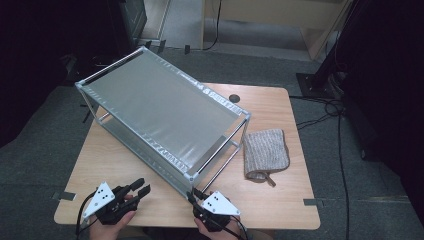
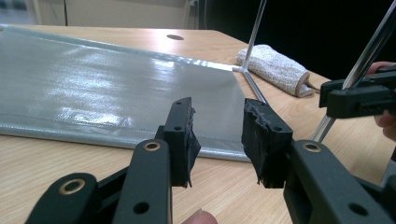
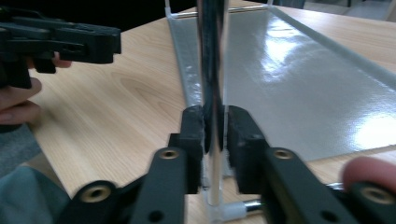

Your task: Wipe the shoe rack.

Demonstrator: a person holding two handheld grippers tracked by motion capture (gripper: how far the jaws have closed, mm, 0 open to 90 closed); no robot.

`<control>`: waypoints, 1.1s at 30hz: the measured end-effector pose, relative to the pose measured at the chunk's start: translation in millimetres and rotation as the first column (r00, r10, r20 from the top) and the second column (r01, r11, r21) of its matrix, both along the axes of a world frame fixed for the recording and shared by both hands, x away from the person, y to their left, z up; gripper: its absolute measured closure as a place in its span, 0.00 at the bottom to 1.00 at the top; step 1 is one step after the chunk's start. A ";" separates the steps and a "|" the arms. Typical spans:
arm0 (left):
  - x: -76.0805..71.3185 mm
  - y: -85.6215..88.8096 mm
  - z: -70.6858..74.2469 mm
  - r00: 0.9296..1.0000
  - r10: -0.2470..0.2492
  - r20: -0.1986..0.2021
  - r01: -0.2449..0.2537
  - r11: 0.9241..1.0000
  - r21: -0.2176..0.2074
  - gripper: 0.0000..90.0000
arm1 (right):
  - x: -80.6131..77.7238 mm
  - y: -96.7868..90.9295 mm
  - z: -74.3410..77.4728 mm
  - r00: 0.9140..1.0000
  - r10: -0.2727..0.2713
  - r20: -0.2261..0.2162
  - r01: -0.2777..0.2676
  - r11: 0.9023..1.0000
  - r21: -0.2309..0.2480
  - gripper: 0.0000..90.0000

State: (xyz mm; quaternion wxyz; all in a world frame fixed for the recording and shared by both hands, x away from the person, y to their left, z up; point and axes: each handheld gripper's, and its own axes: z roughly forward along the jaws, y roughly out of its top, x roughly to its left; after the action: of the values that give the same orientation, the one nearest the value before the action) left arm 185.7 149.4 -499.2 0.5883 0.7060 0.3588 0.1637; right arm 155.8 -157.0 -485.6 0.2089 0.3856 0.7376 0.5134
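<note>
From the high view we see a wooden table carrying a two-tier metal-framed rack with grey fabric shelves, set diagonally from about 10 o'clock down to 5 o'clock. A knitted grey-beige pouch lies on the tabletop at about 3 o'clock of the rack, just beside its right end but apart from it.

Our left gripper sits at about 7 o'clock on the table, near the front edge, its jaws standing well apart with nothing between them. The left gripper view shows this more plainly: the left gripper's two black jaws are spread wide over bare wood, facing the rack's lower fabric shelf, with the pouch lying at about 1 o'clock beyond a thin frame rod.

Our right gripper rests at about 6 o'clock, at the rack's nearest corner. The high view cannot tell us whether it holds anything; the right gripper view does. There the right gripper has its jaws closed narrow on the upright chrome post of the rack's corner, pads pressed against both sides of the tube. That same view also shows the lower shelf stretching off towards 1 o'clock, and the left gripper held in a hand at about 10 o'clock.
</note>
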 end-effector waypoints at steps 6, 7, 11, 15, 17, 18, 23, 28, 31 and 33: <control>1.7 3.2 -0.4 1.000 0.014 0.000 -0.014 1.000 0.001 0.71 | -1.7 -9.9 0.6 1.000 0.013 0.011 -0.013 1.000 -0.024 0.91; 1.7 3.9 -0.2 1.000 0.018 -0.001 -0.018 1.000 0.001 0.71 | -2.2 -12.4 0.5 1.000 0.015 0.011 -0.014 1.000 -0.027 0.91; 4.1 8.4 0.3 0.999 0.032 -0.004 -0.032 0.999 -0.009 0.71 | -5.0 -24.9 1.0 1.000 0.014 0.007 -0.014 0.999 -0.030 0.91; 9.6 14.5 0.4 0.998 0.068 -0.011 -0.068 0.998 -0.014 0.71 | -6.4 -37.2 1.4 1.000 0.025 -0.002 -0.025 0.999 -0.030 0.91; 14.0 19.1 0.7 0.995 0.097 -0.011 -0.097 0.995 -0.022 0.71 | -6.2 -45.3 2.1 1.000 0.024 -0.010 -0.024 0.999 -0.031 0.91; 16.3 21.9 1.1 0.994 0.112 -0.012 -0.113 0.993 -0.026 0.71 | -6.3 -48.7 2.2 1.000 0.022 -0.010 -0.022 0.999 -0.031 0.91; 30.4 37.5 1.8 0.978 0.210 -0.007 -0.210 0.977 -0.035 0.70 | -7.9 -65.8 2.0 1.000 0.006 -0.016 -0.007 1.000 -0.025 0.90; 43.9 53.4 2.2 0.955 0.297 -0.002 -0.297 0.954 -0.033 0.70 | -9.7 -79.7 1.7 0.999 -0.024 -0.024 0.024 1.000 -0.017 0.90; 52.2 64.5 3.7 0.933 0.361 0.001 -0.361 0.932 -0.031 0.70 | -12.2 -85.9 1.4 0.999 -0.040 -0.027 0.039 0.999 -0.011 0.90; 57.6 71.7 5.2 0.918 0.397 0.000 -0.396 0.917 -0.043 0.70 | -13.9 -89.3 1.0 0.999 -0.047 -0.026 0.046 0.999 -0.010 0.90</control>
State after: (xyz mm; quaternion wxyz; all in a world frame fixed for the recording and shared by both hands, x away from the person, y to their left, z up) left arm 243.3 221.1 -494.0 0.5592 0.6055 0.4950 0.2751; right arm 142.0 -246.4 -484.6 0.2130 0.4083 0.7335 0.4998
